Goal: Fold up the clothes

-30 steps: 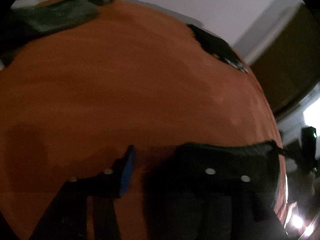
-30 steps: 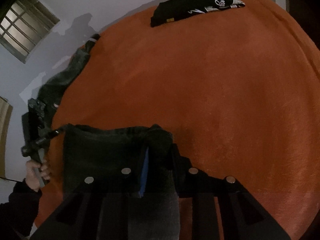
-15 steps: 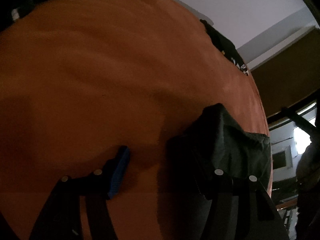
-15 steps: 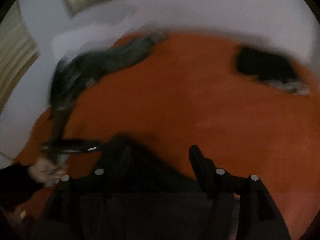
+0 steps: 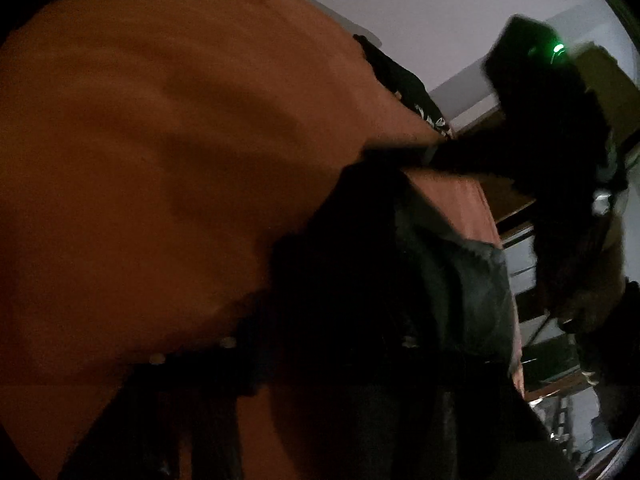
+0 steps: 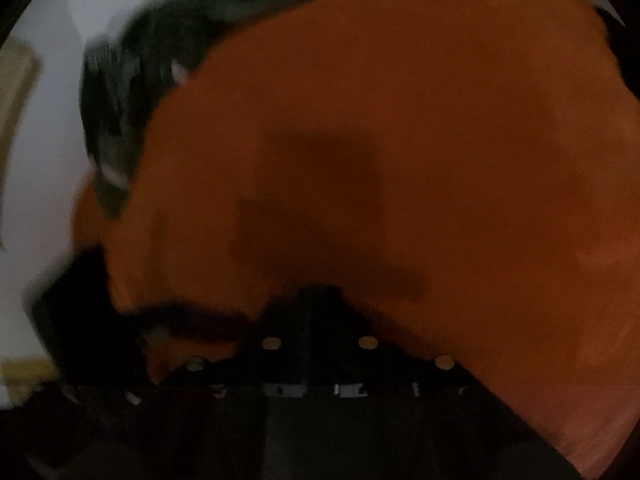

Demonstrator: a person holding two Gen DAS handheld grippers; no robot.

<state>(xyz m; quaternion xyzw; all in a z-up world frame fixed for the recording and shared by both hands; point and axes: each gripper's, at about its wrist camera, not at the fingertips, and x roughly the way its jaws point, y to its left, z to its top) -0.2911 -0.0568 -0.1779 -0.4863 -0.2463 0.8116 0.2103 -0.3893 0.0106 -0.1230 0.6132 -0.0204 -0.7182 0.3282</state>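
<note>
The work surface is a bed covered with an orange blanket point(image 5: 168, 168); it fills most of both wrist views and shows only soft creases and shadows.

Left tongs point(image 5: 320, 320): the jaws are closing, with a dark garment point(image 5: 460, 280) between them. The garment is bunched over the right-hand jaw near the bed's edge; the view is too dark to tell whether the pads press on it.

Right tongs point(image 6: 318, 300): the jaws are pressed together, with nothing between them, above the bare orange blanket point(image 6: 400, 140). This view is blurred.

Other clothes on the bed:
- A folded black garment with white print point(image 5: 404, 80) lies at the far edge, well apart from the left tongs.
- A grey-green heap of clothing point(image 6: 132, 80) lies along the far left edge in the right wrist view.

Room: a pale wall point(image 5: 420, 12) stands behind the bed. In the left wrist view a dark device with a green light point(image 5: 556, 46) appears at the upper right, with brown furniture behind it.
</note>
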